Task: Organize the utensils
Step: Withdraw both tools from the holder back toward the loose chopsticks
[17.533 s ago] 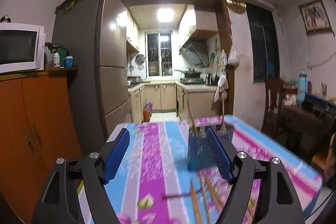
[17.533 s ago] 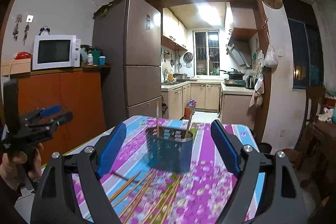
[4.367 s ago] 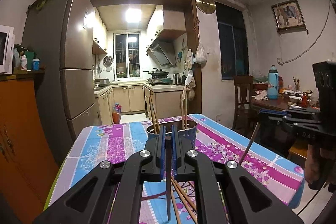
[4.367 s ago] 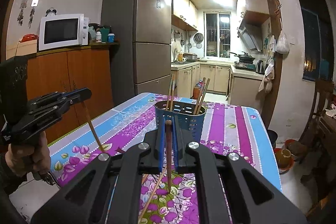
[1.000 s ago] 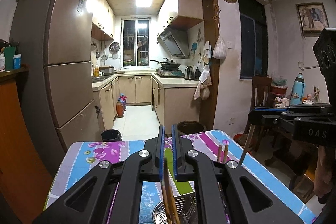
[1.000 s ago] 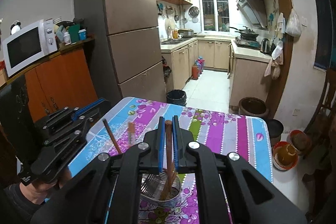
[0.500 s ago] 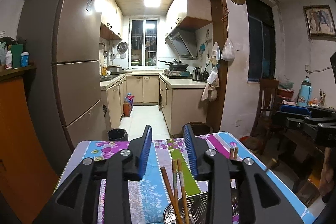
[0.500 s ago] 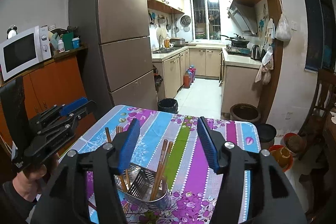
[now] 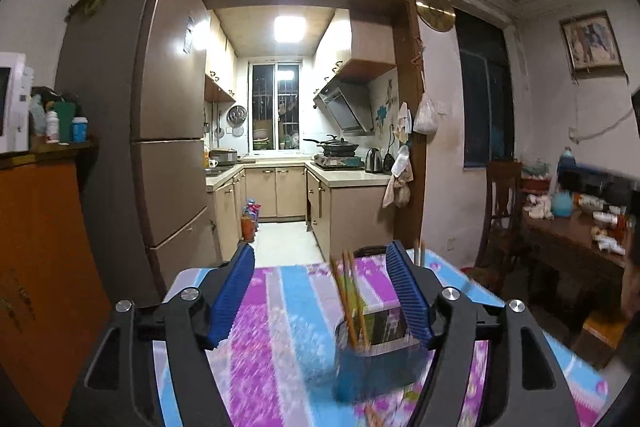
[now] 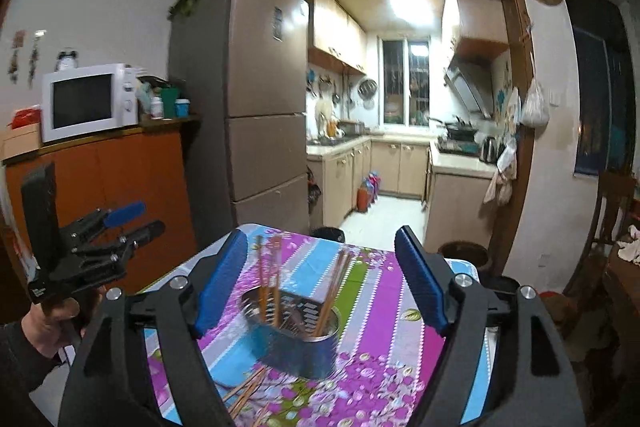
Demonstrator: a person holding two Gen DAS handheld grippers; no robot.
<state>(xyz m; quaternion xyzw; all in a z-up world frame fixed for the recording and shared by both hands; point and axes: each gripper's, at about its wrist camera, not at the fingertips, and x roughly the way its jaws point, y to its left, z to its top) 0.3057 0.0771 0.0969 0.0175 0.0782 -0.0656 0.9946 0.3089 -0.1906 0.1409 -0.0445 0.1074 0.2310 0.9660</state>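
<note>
both grippers have just been opening and hold nothing: the left gripper and right gripper stand wide above the holder on the worktop. the dropping step looks finished; next, reach for the loose chopsticks before the holder.

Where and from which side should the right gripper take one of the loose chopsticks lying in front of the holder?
Judging by their pose, grip mid-shaft, from above. The loose chopsticks lie flat on the tablecloth in a fanned bunch, so the right gripper, now open and empty, should straddle an outer stick crosswise to single it out.
</note>
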